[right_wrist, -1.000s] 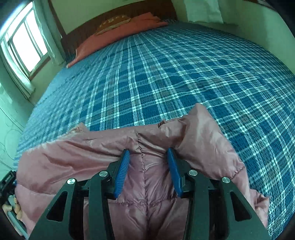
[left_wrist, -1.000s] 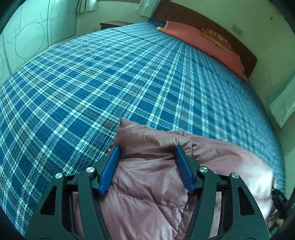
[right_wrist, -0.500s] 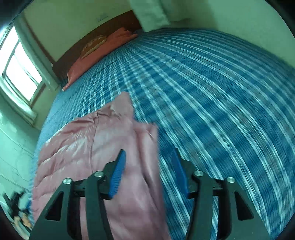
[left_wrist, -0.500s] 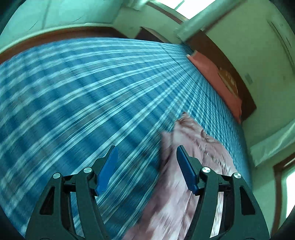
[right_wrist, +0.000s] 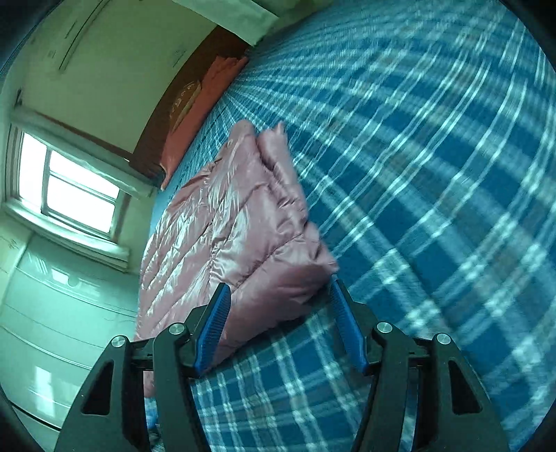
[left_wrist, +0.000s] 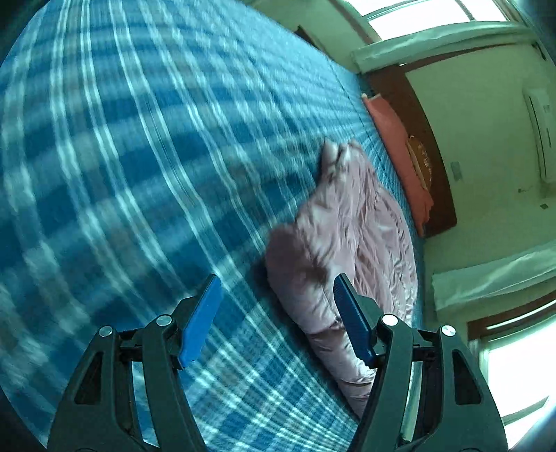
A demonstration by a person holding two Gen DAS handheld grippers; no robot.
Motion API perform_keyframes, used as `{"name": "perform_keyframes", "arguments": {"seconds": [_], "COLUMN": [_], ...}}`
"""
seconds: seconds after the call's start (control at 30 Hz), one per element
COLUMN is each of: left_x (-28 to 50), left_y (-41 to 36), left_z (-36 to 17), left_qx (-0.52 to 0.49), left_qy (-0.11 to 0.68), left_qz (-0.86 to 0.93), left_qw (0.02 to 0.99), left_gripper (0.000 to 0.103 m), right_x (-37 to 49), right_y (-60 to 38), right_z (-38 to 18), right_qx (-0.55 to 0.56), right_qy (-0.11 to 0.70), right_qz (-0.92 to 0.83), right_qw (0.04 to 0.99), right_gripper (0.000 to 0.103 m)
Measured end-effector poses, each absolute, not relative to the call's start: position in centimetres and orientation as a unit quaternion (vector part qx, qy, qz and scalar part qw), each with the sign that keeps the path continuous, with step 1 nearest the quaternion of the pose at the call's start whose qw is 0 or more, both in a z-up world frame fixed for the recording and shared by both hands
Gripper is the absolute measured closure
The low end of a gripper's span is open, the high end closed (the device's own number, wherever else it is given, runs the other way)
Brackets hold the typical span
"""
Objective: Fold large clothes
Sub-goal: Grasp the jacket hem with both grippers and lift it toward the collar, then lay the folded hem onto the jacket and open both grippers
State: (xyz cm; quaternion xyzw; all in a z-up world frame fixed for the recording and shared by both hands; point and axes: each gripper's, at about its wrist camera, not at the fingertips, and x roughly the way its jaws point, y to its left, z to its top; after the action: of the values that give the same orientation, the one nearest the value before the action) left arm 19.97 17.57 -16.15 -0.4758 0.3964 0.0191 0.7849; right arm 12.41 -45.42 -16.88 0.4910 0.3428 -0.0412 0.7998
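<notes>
While the left wrist view is smeared by motion blur, its main parts read clearly enough; the left gripper [left_wrist: 276, 288] hangs over the blue plaid bedspread [left_wrist: 139, 174] with its blue pads [left_wrist: 201, 316] standing apart and nothing between them but bedspread; the pink quilted down jacket [left_wrist: 351, 236] lies in a long bundle close along the bed's right-hand edge as this view shows it, its near end just beyond the right pad, not touched by either pad as far as the blur allows; past the jacket's far end an orange-red pillow [left_wrist: 399, 156] lies against a dark wooden headboard [left_wrist: 427, 156] at the head of the bed; a bright window [left_wrist: 427, 14] shows at the top.

Seen from the right wrist, the right gripper [right_wrist: 278, 292] has its jaws opening, and a folded corner of the same jacket [right_wrist: 243, 222] sits between the blue pads [right_wrist: 213, 327]; the left pad lies against or just in front of the fabric and the right pad stands near the corner's tip, neither pressing on it; the jacket stretches away along the bed's left-hand edge in this view, flat on the bedspread [right_wrist: 434, 174]; the pillow [right_wrist: 201, 104] and headboard [right_wrist: 163, 114] lie beyond its far end; a window [right_wrist: 73, 187] and a pale wardrobe [right_wrist: 52, 313] stand off the bed's left side.
</notes>
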Motion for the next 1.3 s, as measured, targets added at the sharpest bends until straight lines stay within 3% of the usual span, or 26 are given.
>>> {"name": "perform_keyframes", "arguments": {"seconds": [0.1, 0.23, 0.27, 0.37, 0.47, 1.17, 1.3], "left_x": [21.4, 23.5, 24.0, 24.9, 25.2, 8.6, 7.8], "left_y": [16.7, 16.1, 15.9, 15.6, 15.5, 20.3, 21.1], "left_z": [-16.3, -16.2, -16.4, -16.6, -16.0, -14.6, -14.9], "left_qx": [-0.467, -0.473, -0.47, -0.466, -0.468, -0.457, -0.453], "left_qy": [0.385, 0.364, 0.363, 0.37, 0.367, 0.386, 0.382], "left_qz": [0.022, 0.026, 0.028, 0.026, 0.009, -0.006, 0.002], "left_qw": [0.796, 0.802, 0.804, 0.803, 0.804, 0.802, 0.806], "left_gripper": [0.032, 0.034, 0.051, 0.08, 0.089, 0.091, 0.081], "right_x": [14.0, 15.1, 15.2, 15.6, 15.2, -0.1, -0.3], "right_y": [-45.3, -45.3, -45.3, -45.3, -45.1, -43.8, -44.0], "right_z": [-17.5, -17.7, -17.6, -17.7, -17.1, -16.8, -16.6], "right_qx": [0.51, 0.511, 0.506, 0.511, 0.51, 0.523, 0.51], "right_qy": [0.324, 0.311, 0.309, 0.306, 0.299, 0.325, 0.329], "right_qz": [-0.045, -0.057, -0.059, -0.042, -0.03, 0.01, 0.013], "right_qw": [0.795, 0.8, 0.804, 0.802, 0.806, 0.788, 0.795], "right_gripper": [0.044, 0.045, 0.053, 0.076, 0.085, 0.087, 0.081]}}
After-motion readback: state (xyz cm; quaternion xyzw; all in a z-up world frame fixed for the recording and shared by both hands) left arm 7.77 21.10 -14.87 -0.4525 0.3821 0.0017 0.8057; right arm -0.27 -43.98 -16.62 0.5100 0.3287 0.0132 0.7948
